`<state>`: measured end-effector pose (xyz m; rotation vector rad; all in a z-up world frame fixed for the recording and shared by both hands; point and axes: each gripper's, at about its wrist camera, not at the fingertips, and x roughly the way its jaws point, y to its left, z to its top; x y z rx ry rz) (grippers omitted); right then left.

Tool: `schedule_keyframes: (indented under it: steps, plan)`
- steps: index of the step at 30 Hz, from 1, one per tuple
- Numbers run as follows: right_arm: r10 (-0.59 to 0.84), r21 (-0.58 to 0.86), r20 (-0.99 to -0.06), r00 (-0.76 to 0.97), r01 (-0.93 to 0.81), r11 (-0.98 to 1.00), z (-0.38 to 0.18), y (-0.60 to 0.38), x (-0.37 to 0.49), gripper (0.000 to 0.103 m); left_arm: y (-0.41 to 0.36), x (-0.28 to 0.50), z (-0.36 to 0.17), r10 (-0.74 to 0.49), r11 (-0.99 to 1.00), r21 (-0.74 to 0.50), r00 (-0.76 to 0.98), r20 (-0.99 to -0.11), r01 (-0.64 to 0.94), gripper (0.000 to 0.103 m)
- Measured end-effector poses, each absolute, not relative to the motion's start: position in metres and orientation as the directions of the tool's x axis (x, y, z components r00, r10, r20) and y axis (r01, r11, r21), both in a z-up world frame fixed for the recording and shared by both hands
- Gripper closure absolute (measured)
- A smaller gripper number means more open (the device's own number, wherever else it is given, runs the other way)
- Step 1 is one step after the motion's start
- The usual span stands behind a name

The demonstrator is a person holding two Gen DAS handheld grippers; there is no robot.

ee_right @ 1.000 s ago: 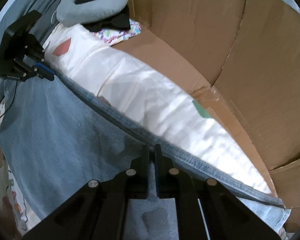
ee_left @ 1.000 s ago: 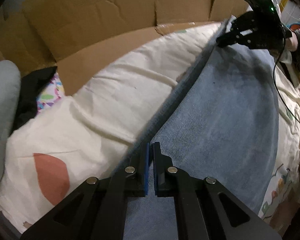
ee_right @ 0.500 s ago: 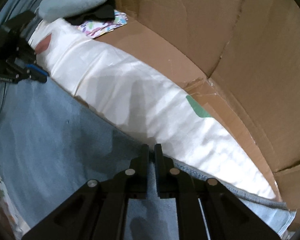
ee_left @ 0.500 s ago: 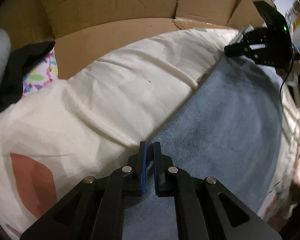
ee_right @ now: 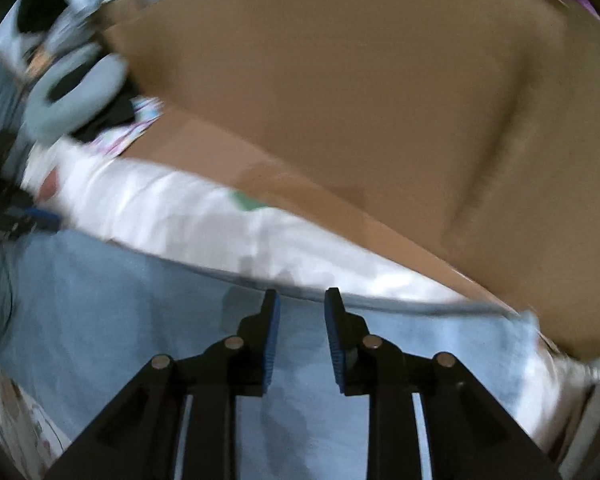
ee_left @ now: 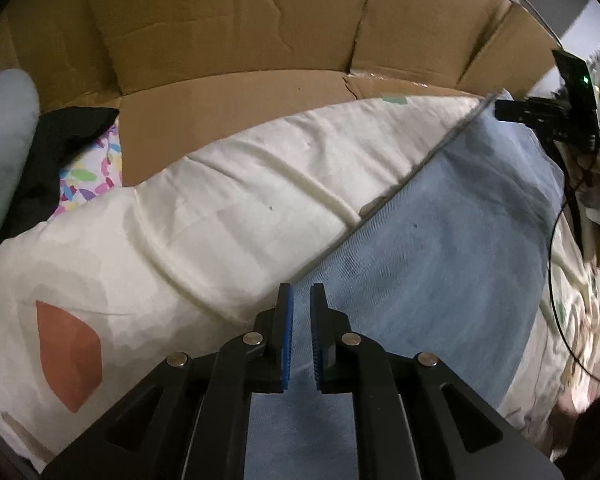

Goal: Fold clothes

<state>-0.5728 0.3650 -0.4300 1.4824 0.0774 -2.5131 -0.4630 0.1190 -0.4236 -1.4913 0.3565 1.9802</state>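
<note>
A light blue denim garment (ee_left: 440, 280) lies spread flat on a cream quilt (ee_left: 220, 220), its hemmed edge running from the far right down to my left gripper (ee_left: 300, 320). The left gripper's blue pads stand a narrow gap apart over the cloth's edge, with nothing pinched. In the blurred right wrist view, my right gripper (ee_right: 302, 316) hangs over the same denim (ee_right: 140, 300) near its seam; its jaws are opening and nothing is between them. Each gripper also shows in the other's view: the right gripper (ee_left: 504, 111) far right, the left gripper (ee_right: 40, 218) far left.
Brown cardboard walls (ee_left: 240, 40) stand along the far side of the quilt. A grey neck pillow (ee_right: 72, 96), a black cloth (ee_left: 60, 152) and a colourful patterned fabric (ee_left: 92, 176) lie at the left end. A black cable (ee_left: 556, 260) trails over the patterned bedding at right.
Both grippers, shut on the denim's edge before, have parted their pads and let it go. The right gripper swung sideways, blurring its view; the garment now lies flat.
</note>
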Motion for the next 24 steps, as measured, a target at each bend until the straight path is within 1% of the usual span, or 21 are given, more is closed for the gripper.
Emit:
schedule_keyframes:
  steps: [3, 4, 6, 7, 8, 9, 10, 11, 21, 24]
  plan:
    - [-0.081, 0.017, -0.872, -0.482, 0.135, -0.991, -0.429, 0.391, -0.569, 0.078, 0.128, -0.458, -0.422, 0.314, -0.787, -0.145, -0.187, -0.931, -0.599, 0.095]
    - [-0.065, 0.015, -0.873, -0.483, 0.107, -0.994, -0.429, 0.398, -0.569, 0.073, 0.130, -0.457, -0.421, 0.303, -0.802, -0.137, -0.198, -0.932, -0.582, 0.095]
    - [-0.025, -0.001, -0.872, -0.489, 0.053, -0.999, -0.427, 0.414, -0.567, 0.072, 0.134, -0.455, -0.418, 0.272, -0.830, -0.107, -0.230, -0.934, -0.548, 0.095]
    - [-0.003, -0.016, -0.869, -0.495, 0.035, -0.999, -0.425, 0.421, -0.567, 0.072, 0.138, -0.453, -0.417, 0.255, -0.838, -0.082, -0.254, -0.933, -0.540, 0.087]
    - [0.016, -0.030, -0.868, -0.496, 0.021, -0.999, -0.425, 0.427, -0.567, 0.072, 0.141, -0.452, -0.416, 0.250, -0.841, -0.073, -0.265, -0.931, -0.537, 0.066]
    - [0.032, -0.043, -0.869, -0.494, 0.011, -0.999, -0.426, 0.432, -0.568, 0.072, 0.144, -0.451, -0.417, 0.249, -0.840, -0.073, -0.262, -0.932, -0.538, 0.055]
    - [0.046, -0.055, -0.871, -0.489, 0.003, -0.998, -0.427, 0.437, -0.569, 0.072, 0.147, -0.450, -0.419, 0.248, -0.839, -0.074, -0.256, -0.934, -0.540, 0.039]
    - [0.059, -0.065, -0.873, -0.484, -0.004, -0.998, -0.428, 0.441, -0.570, 0.072, 0.151, -0.449, -0.421, 0.246, -0.837, -0.075, -0.251, -0.936, -0.542, 0.036]
    - [0.124, -0.119, -0.868, -0.481, -0.041, -0.992, -0.437, 0.454, -0.576, 0.072, 0.172, -0.434, -0.429, 0.258, -0.824, -0.109, -0.197, -0.946, -0.556, 0.036]
    - [0.119, -0.112, -0.874, -0.472, -0.044, -0.993, -0.442, 0.458, -0.577, 0.072, 0.180, -0.429, -0.431, 0.268, -0.810, -0.117, -0.185, -0.946, -0.574, 0.036]
